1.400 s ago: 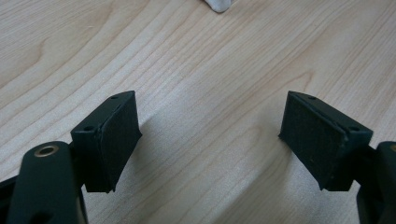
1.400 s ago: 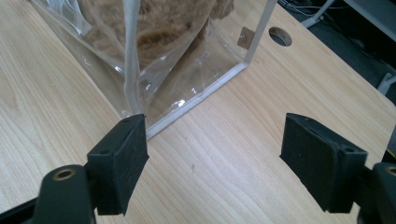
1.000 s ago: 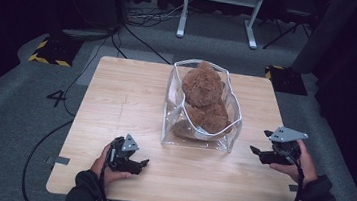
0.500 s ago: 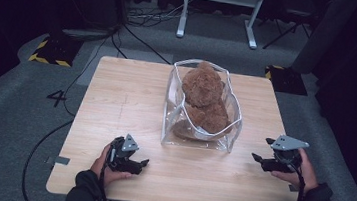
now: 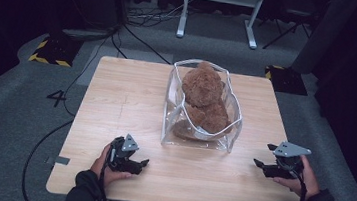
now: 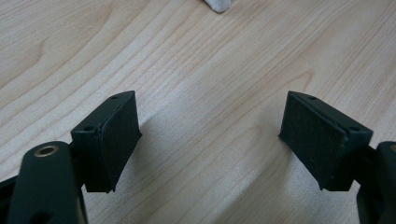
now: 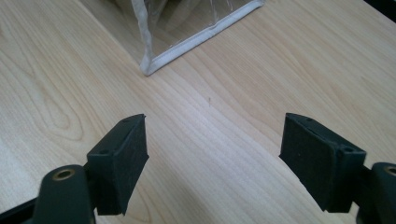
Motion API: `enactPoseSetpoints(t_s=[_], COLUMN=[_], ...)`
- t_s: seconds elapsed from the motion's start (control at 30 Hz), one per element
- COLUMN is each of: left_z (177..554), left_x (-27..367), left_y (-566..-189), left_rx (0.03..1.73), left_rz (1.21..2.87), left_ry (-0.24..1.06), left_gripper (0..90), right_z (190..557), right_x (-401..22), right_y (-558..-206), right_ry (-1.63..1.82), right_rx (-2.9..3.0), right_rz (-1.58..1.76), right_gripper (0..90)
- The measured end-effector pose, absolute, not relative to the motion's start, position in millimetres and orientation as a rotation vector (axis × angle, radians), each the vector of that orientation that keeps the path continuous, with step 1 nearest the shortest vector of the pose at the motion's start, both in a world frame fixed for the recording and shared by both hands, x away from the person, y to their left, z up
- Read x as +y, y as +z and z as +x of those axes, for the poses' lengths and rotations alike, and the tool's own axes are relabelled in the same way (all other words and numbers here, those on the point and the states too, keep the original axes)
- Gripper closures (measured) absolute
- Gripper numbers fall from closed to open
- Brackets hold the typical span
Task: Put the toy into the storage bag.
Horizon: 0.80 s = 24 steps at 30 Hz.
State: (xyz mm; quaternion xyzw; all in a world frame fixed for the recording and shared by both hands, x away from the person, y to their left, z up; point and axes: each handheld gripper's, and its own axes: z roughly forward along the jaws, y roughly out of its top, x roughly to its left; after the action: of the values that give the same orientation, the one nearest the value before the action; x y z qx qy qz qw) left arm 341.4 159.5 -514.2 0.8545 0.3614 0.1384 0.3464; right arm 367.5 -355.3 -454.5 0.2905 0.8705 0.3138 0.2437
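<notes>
Clear bag (image 5: 199,133) holding brown plush (image 5: 204,100), unlabelled, left gripper (image 5: 135,165) and right gripper (image 5: 263,157) agape, empty.

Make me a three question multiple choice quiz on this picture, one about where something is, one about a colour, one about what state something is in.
1. Where is the plush toy?
A. Inside the clear bag
B. On the bare table beside the bag
C. Between the left gripper's jaws

2. What colour is the toy?
A. White
B. Brown
C. Blue

3. How do the jaws of the right gripper stand?
A. Shut on the bag
B. Shut on nothing
C. Open, with nothing between them

Answers:
1 A, the high view shows the toy within the bag's clear walls, on the table.
2 B, its fur shows brown through the plastic.
3 C, the right gripper view shows bare wood between the two spread pads, with the bag's corner farther off.
</notes>
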Motion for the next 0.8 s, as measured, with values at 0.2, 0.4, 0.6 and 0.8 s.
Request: enactPoseSetpoints(t_s=[0.2,0.4,0.6,0.8], left_z=[341.5,341.5,341.5,341.5], left_x=[159.6,159.6,159.6,159.6], left_y=[-514.2,-514.2,-514.2,-514.2], left_rx=[0.937,0.938,0.938,0.939], left_rz=[2.218,2.218,2.218,2.218], left_ry=[0.359,0.358,0.36,0.36], left_gripper=[19.7,19.7,19.7,19.7], right_z=[363.2,359.0,355.1,352.8], right_x=[-359.9,-366.7,-376.8,-383.2], right_y=[-461.3,-468.6,-479.7,-485.0], right_ry=[0.837,0.853,0.858,0.884], right_rx=[2.386,2.388,2.397,2.396], right_rz=[0.796,0.81,0.85,0.881], right_gripper=[22.9,23.1,23.1,23.2])
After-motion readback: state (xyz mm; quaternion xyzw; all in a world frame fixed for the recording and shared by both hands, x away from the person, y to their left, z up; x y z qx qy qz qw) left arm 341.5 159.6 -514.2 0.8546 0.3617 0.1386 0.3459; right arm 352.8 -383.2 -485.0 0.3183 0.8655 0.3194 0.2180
